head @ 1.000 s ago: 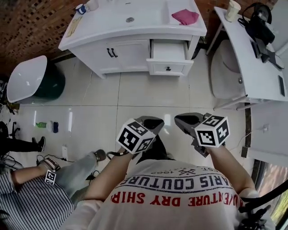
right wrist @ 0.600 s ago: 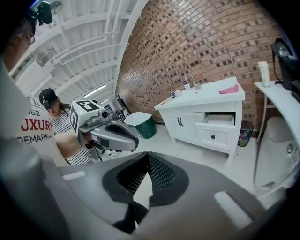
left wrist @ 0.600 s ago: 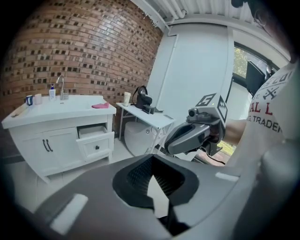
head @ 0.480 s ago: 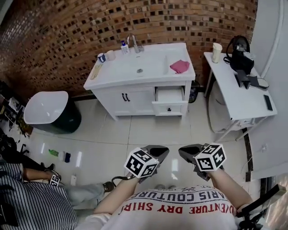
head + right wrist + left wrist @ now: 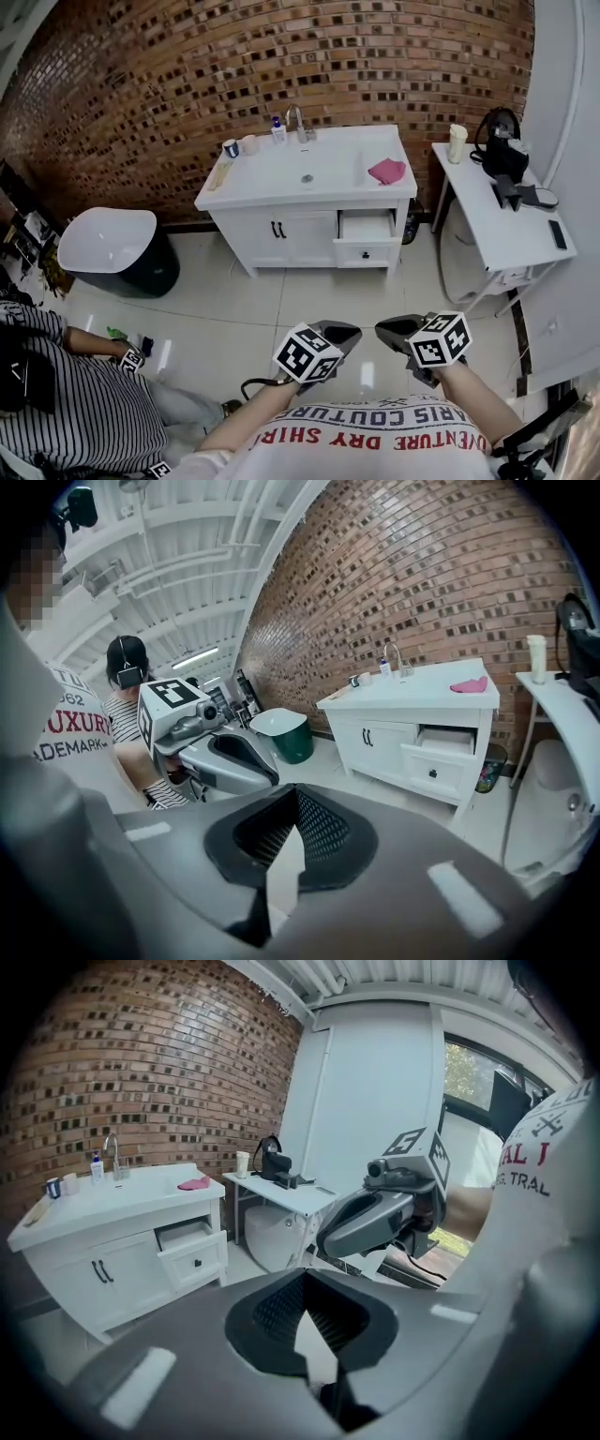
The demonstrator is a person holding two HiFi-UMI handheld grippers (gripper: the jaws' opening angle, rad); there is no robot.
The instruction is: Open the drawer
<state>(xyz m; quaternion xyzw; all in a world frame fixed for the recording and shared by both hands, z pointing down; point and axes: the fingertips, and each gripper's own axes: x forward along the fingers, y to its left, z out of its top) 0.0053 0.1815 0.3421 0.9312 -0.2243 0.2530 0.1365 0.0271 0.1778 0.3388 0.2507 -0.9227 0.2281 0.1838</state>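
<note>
Hovering side by side, the left gripper (image 5: 339,334) and right gripper (image 5: 394,328) are pressing jaws together on nothing; the drawer (image 5: 367,247) is standing ajar at twelve o'clock from them.

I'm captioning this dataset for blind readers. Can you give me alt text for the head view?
A person holds the left gripper and right gripper, both shut and empty, over a tiled floor, well short of a white vanity whose drawer stands pulled out. A pink cloth lies on its countertop.
</note>
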